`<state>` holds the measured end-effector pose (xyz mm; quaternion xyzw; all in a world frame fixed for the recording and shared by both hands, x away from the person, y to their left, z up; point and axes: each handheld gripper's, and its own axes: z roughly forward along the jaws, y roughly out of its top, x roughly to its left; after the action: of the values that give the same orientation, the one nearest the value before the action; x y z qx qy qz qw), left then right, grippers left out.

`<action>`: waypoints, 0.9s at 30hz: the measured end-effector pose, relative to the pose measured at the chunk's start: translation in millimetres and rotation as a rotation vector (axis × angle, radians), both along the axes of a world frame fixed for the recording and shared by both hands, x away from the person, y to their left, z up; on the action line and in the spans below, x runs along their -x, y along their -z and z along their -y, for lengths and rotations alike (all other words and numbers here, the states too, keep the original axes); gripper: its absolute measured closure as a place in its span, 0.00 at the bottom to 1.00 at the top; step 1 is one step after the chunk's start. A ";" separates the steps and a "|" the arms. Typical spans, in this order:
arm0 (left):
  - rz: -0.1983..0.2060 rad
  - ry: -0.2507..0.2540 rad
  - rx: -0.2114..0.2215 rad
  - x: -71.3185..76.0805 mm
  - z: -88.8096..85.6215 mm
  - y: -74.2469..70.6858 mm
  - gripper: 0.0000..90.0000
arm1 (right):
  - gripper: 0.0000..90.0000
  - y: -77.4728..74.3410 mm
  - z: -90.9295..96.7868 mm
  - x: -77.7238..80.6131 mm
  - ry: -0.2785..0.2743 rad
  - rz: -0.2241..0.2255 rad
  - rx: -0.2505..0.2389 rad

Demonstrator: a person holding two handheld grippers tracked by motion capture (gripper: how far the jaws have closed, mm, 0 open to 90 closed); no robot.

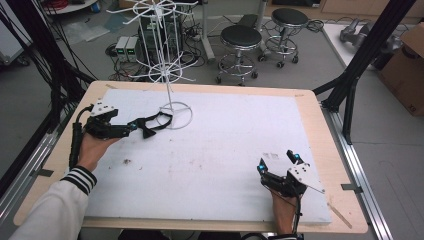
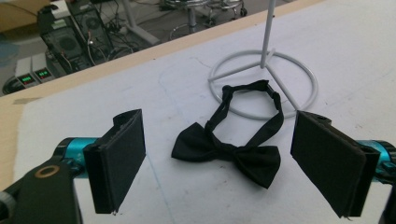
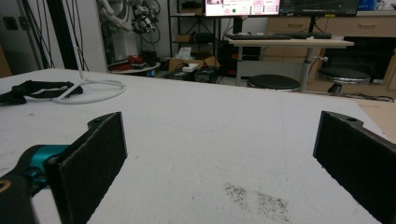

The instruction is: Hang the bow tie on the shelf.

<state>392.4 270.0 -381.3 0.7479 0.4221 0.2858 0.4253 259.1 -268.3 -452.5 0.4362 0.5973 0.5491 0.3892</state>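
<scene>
A black bow tie [image 1: 148, 131] lies flat on the white board [image 1: 225, 150] at the back left, its strap looped toward the base ring of a white wire display stand [image 1: 168, 75]. My left gripper [image 1: 134, 126] stands open just short of the knot. In the left gripper view the bow tie [image 2: 229, 153] sits between and beyond the two pads, the left gripper [image 2: 218, 116] touching nothing, with the stand's base ring [image 2: 308, 79] behind. My right gripper [image 1: 278, 162] is open near the front right, holding nothing. In the right gripper view the right gripper [image 3: 222, 119] faces bare board, with the bow tie [image 3: 32, 88] far left.
The board rests on a wooden table [image 1: 310, 100]. Dark smudges mark the board [image 3: 261, 198] ahead of the right gripper. Two black stools [image 1: 241, 37] and computer gear [image 1: 127, 47] stand on the floor behind the table. A black frame post [image 1: 357, 65] rises at the right.
</scene>
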 end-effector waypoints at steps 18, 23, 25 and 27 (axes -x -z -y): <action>-0.127 -0.067 0.010 -29.8 3.5 19.1 0.28 | 0.02 0.1 -0.1 0.4 0.003 0.003 -0.002; -0.141 -0.075 -0.001 -32.4 1.4 21.3 0.28 | 0.02 0.1 -0.1 0.4 0.003 0.003 -0.002; -0.158 -0.070 -0.014 -34.3 2.5 21.8 0.27 | 0.02 0.1 -0.3 0.5 0.003 0.000 -0.004; -0.176 -0.049 -0.074 -40.3 8.1 16.9 0.26 | 0.02 0.1 -0.4 0.5 0.004 -0.001 -0.005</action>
<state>432.7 261.8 -398.2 0.7747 0.4651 0.2450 0.3515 258.6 -267.9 -452.6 0.4385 0.5953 0.5495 0.3890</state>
